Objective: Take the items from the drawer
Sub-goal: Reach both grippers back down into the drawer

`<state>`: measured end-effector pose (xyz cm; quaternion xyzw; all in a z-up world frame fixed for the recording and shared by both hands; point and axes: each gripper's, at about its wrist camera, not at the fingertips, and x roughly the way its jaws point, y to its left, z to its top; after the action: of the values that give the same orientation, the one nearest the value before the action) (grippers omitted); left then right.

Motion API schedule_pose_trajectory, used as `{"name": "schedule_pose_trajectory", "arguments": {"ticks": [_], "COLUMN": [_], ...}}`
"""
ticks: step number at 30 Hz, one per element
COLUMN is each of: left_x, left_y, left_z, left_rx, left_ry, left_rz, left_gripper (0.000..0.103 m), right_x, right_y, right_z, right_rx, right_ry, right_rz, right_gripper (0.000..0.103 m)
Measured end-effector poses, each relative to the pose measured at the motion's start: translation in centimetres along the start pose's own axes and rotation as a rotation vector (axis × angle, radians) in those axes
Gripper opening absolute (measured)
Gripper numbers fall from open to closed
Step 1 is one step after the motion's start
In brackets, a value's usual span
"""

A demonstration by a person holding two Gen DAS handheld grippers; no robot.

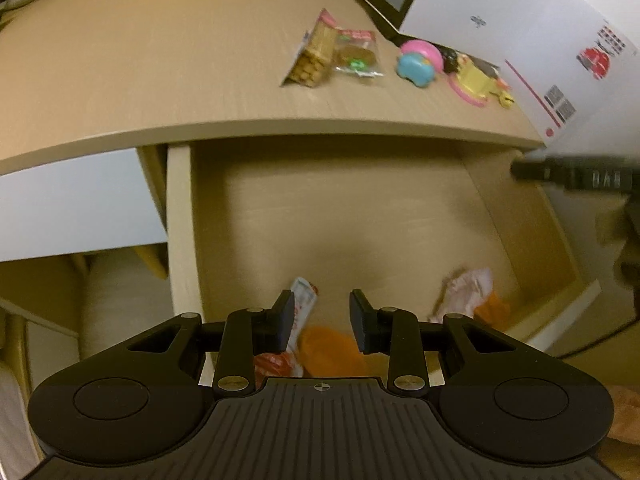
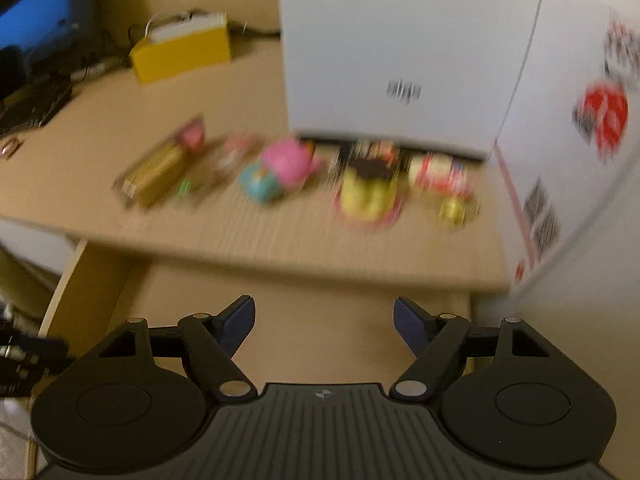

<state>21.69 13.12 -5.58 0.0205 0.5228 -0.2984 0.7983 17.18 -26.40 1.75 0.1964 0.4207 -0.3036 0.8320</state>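
Observation:
The wooden drawer (image 1: 180, 220) is pulled out under the desk. At its near end lie an orange packet (image 1: 332, 350), a white and red wrapper (image 1: 302, 300), and a pale pink packet (image 1: 466, 290). My left gripper (image 1: 322, 314) hovers open above the orange packet, nothing between its fingers. On the desk top lie a biscuit pack (image 1: 314, 56), a clear snack bag (image 1: 356, 54), a pink and blue toy (image 1: 418, 62) and a yellow toy (image 1: 478, 80). My right gripper (image 2: 324, 320) is open and empty over the drawer, facing the blurred toys (image 2: 280, 168).
A large white box (image 2: 400, 52) stands on the desk at the right, behind the toys. A yellow box (image 2: 182, 54) sits at the desk's far side, with a screen (image 2: 36, 12) and cables to the left. The right gripper's black body (image 1: 580, 176) shows at the drawer's right wall.

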Motion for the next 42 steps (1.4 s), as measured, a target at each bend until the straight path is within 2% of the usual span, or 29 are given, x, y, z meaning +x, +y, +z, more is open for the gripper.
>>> {"name": "schedule_pose_trajectory", "arguments": {"ticks": [6, 13, 17, 22, 25, 37, 42], "left_x": [-1.5, -1.7, -1.1, -0.4, 0.1, 1.9, 2.7], "left_y": [1.1, -0.1, -1.7, -2.9, -3.7, -6.2, -6.4], "left_z": [0.2, 0.4, 0.4, 1.1, 1.5, 1.8, 1.6], "left_rx": [-0.052, -0.050, -0.011, 0.068, 0.120, 0.293, 0.318], "left_ry": [-0.038, -0.032, -0.006, 0.048, 0.076, 0.166, 0.201], "left_rz": [0.024, 0.051, 0.054, 0.132, 0.148, 0.119, 0.101], "left_gripper": [0.033, 0.033, 0.033, 0.033, 0.033, 0.033, 0.033], "right_x": [-0.8, -1.6, -1.7, -0.9, -0.7, 0.7, 1.3], "right_y": [0.8, 0.8, 0.4, 0.1, 0.2, -0.3, -1.0], "right_z": [-3.9, -5.1, -4.7, -4.6, -4.8, -5.7, -5.7], "right_rx": [0.047, -0.002, -0.001, -0.020, -0.060, -0.054, -0.022], "right_ry": [0.060, 0.049, 0.050, 0.068, 0.066, 0.136, 0.159], "right_rz": [0.020, 0.017, 0.030, 0.032, 0.010, 0.005, 0.011], "right_gripper": [0.077, 0.077, 0.078, 0.079, 0.079, 0.079, 0.079]}}
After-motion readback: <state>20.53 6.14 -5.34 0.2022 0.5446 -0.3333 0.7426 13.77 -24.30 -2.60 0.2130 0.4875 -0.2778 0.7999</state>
